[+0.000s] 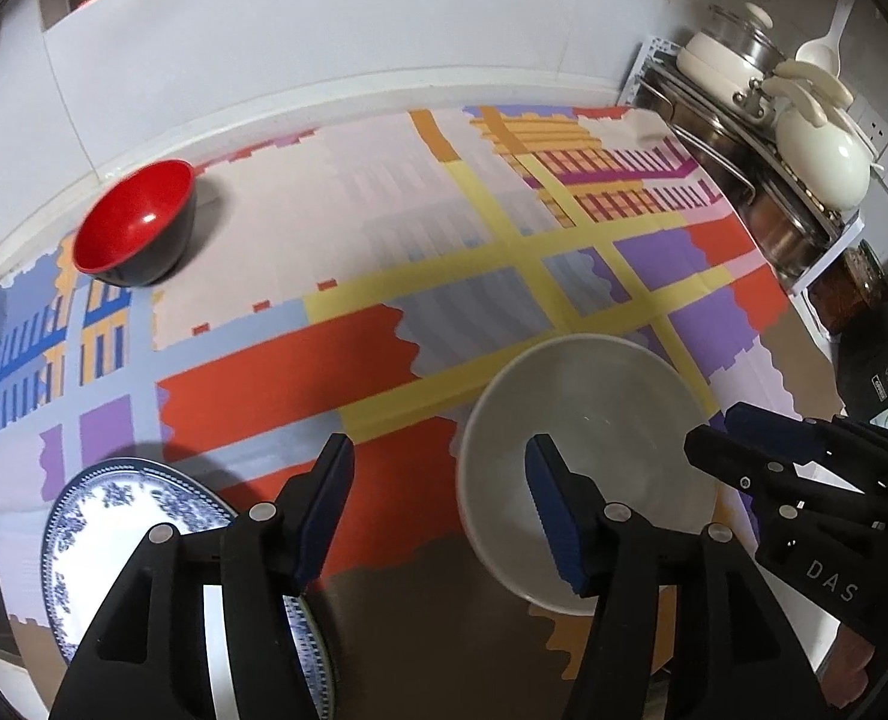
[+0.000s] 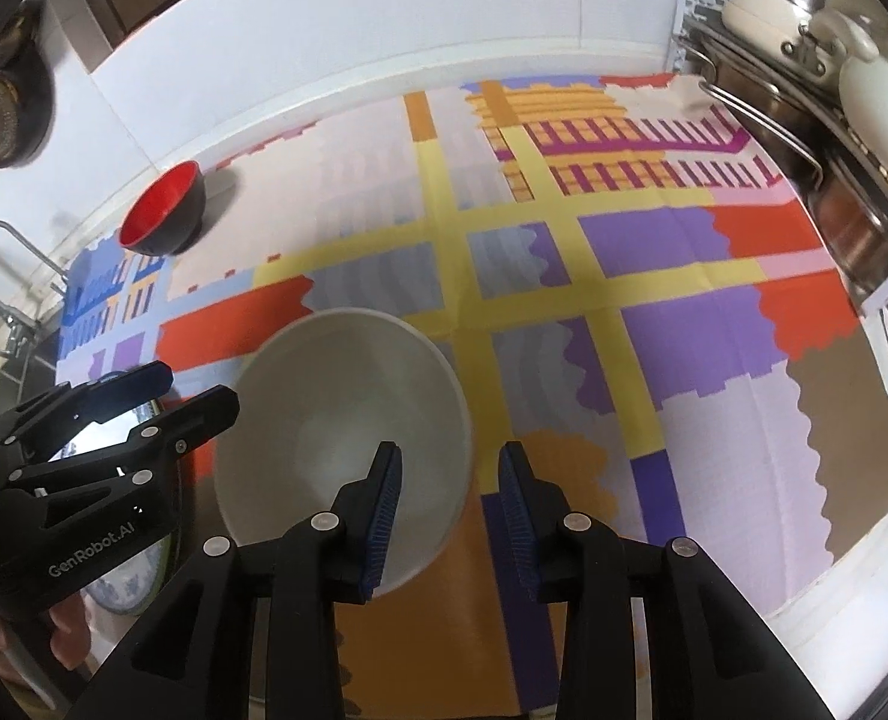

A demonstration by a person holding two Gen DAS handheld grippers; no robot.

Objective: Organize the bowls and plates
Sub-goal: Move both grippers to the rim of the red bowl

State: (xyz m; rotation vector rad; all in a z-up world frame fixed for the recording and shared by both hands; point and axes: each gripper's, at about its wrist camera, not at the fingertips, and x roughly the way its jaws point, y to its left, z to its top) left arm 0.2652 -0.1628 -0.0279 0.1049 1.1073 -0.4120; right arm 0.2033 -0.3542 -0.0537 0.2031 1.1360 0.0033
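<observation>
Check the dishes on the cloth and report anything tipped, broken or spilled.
Nothing stands out. The red bowl sits upright near the back edge, the white bowl upright and empty in front, and the blue-patterned plate lies flat at the left. No cracks or spills show on the tablecloth.

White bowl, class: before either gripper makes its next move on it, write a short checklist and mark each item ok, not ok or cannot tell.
1. White bowl upright on the cloth: ok.
2. White bowl empty: ok.
3. Right gripper open, rim between its fingers, pads not pressing: ok.
4. Left gripper open, holding nothing: ok.
5. Red bowl standing apart at the far edge: ok.
6. Blue-patterned plate lying flat: cannot tell, gripper covers part.
</observation>
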